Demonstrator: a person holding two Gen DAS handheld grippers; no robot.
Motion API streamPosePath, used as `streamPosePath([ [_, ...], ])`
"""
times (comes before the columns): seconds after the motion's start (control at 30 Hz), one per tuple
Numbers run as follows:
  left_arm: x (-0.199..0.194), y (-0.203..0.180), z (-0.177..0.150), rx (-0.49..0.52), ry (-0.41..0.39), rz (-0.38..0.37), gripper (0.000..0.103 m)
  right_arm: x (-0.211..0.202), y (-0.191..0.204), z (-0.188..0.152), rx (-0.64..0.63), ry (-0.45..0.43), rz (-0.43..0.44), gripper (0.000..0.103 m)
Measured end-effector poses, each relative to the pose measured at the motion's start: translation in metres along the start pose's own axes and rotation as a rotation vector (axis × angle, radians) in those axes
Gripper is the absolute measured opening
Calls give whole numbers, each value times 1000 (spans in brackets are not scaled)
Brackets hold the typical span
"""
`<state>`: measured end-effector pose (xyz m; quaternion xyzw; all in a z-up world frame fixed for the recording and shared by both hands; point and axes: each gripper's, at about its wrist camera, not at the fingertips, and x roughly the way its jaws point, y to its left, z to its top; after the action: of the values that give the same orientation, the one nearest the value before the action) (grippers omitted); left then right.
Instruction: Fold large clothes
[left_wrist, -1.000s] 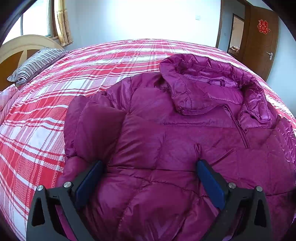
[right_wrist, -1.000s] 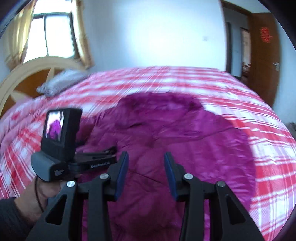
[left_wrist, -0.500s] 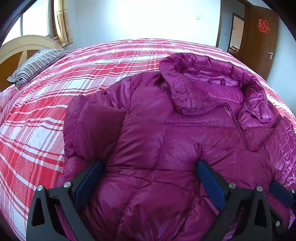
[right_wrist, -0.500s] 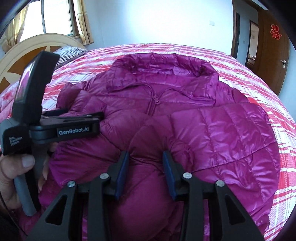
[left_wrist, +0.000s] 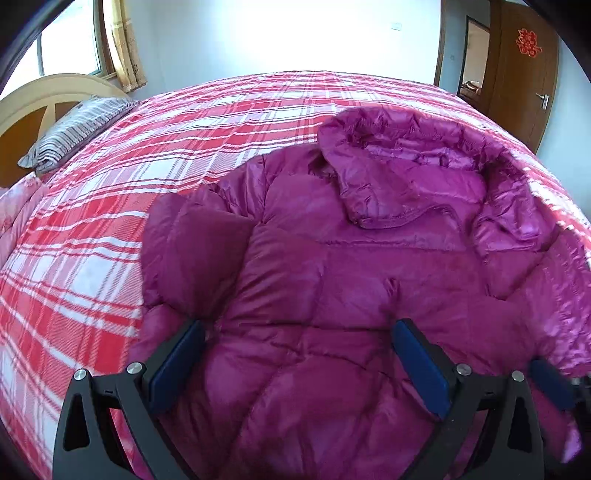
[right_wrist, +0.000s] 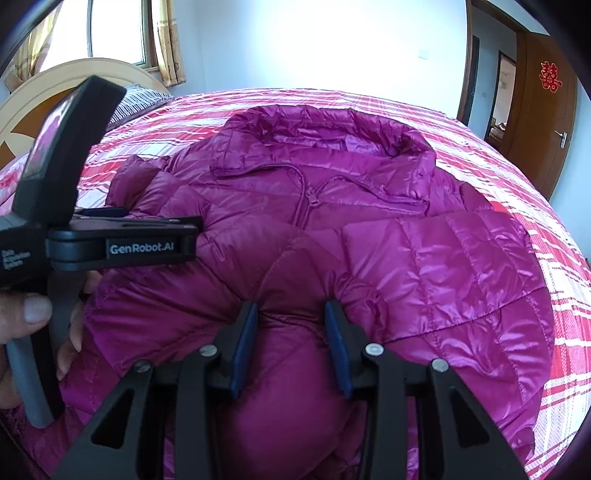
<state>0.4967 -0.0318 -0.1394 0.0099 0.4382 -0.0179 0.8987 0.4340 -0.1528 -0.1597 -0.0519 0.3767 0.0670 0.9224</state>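
Note:
A magenta puffer jacket (left_wrist: 354, 258) lies front up and zipped on the bed, hood toward the far side; it also fills the right wrist view (right_wrist: 424, 266). My left gripper (left_wrist: 297, 332) stands open wide, its fingers resting on the jacket's lower left side by the folded-in sleeve (left_wrist: 195, 258). My right gripper (right_wrist: 290, 310) is pushed down into the lower front with its jaws partly apart and a puffy ridge of fabric bulging between them. One blue pad of the right gripper (left_wrist: 550, 384) shows at the lower right of the left wrist view. A hand (right_wrist: 33, 314) holds the left gripper's body (right_wrist: 122, 245).
The bed carries a red and white plaid sheet (left_wrist: 92, 258). A striped pillow (left_wrist: 74, 136) and a wooden headboard (left_wrist: 40, 99) are at the far left. A brown door (right_wrist: 543, 122) stands at the far right, with a window (right_wrist: 114, 29) behind the headboard.
The right gripper came down from above the jacket onto its lower front, with fabric now between its jaws. Its pad entered the left wrist view. The left gripper stayed put.

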Motion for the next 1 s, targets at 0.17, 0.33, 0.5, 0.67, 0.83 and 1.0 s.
streamPosePath([
  [0.17,-47,-12,9,-11,-101,-94,102,0,-1,0,5,-3,5,41],
  [0.33,-26,-39,2,106,-72,17,102,-1,-2,0,15,-7,16,41],
  [0.5,8,-17,-9,39,-26,-24,102,-1,-3,-1,21,-10,24,41],
  [0.67,11,-18,-13,37,-40,-23,102,-1,-3,-1,16,-10,23,42],
  [0.83,13,-18,-14,23,-47,-37,102,-1,-7,4,-14,15,90,49],
  [1.0,12,-15,-16,15,-49,-49,102,-19,-31,36,-65,26,207,60],
])
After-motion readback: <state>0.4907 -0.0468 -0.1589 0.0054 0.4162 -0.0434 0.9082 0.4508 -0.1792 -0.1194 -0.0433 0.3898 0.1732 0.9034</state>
